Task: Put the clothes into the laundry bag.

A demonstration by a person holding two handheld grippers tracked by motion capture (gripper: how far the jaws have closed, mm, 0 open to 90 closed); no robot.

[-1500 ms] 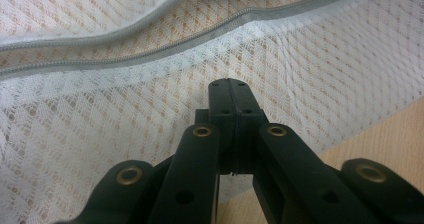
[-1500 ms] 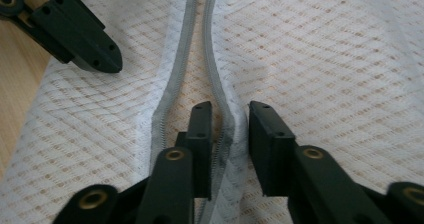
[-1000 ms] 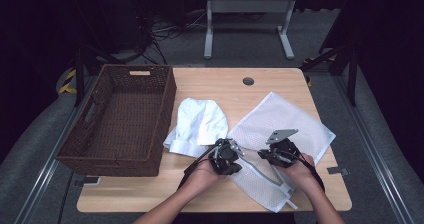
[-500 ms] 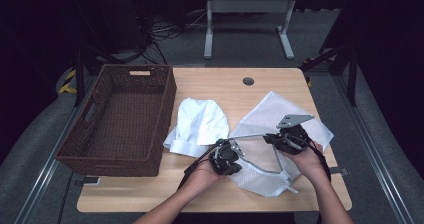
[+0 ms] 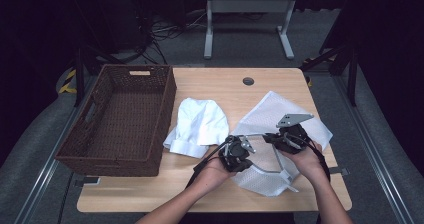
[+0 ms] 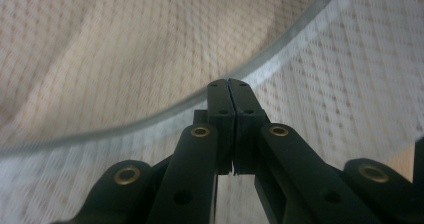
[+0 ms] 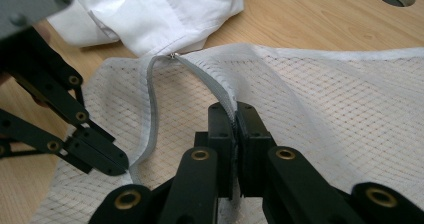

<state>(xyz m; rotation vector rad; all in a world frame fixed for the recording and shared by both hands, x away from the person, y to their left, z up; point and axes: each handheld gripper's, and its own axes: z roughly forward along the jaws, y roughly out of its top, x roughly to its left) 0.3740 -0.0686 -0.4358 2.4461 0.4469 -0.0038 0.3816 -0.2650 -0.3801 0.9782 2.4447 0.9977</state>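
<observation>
Lying on the right half of the wooden table (image 5: pixel 210 194), the white mesh bag (image 5: pixel 300 121) has its near edge lifted between two hand-held grippers. The left gripper (image 5: pixel 246 146), in the person's left hand (image 5: pixel 215 169), has its jaws pressed together on the grey zipper edge (image 6: pixel 150 116) of the bag; in the left gripper view that edge runs in a curve right across the closed jaw tips, with mesh both in front and behind. The right gripper (image 5: pixel 272 137), in the right hand (image 5: pixel 302 156), likewise pinches the bag, its jaws clamped on the other zipper strip (image 7: pixel 210 86); the right gripper view shows the two strips parting from a small metal stop near the white shirt (image 7: pixel 150 14) and spreading toward the camera, so the bag's mouth stands slightly open between the two grippers. In that same view the left gripper (image 7: pixel 122 166) bites the farther strip low at the left. The folded white shirt (image 5: pixel 197 126) rests just left of the bag, touching its corner. A brown wicker basket (image 5: pixel 165 114) sits at the table's left side, just beside the shirt.
</observation>
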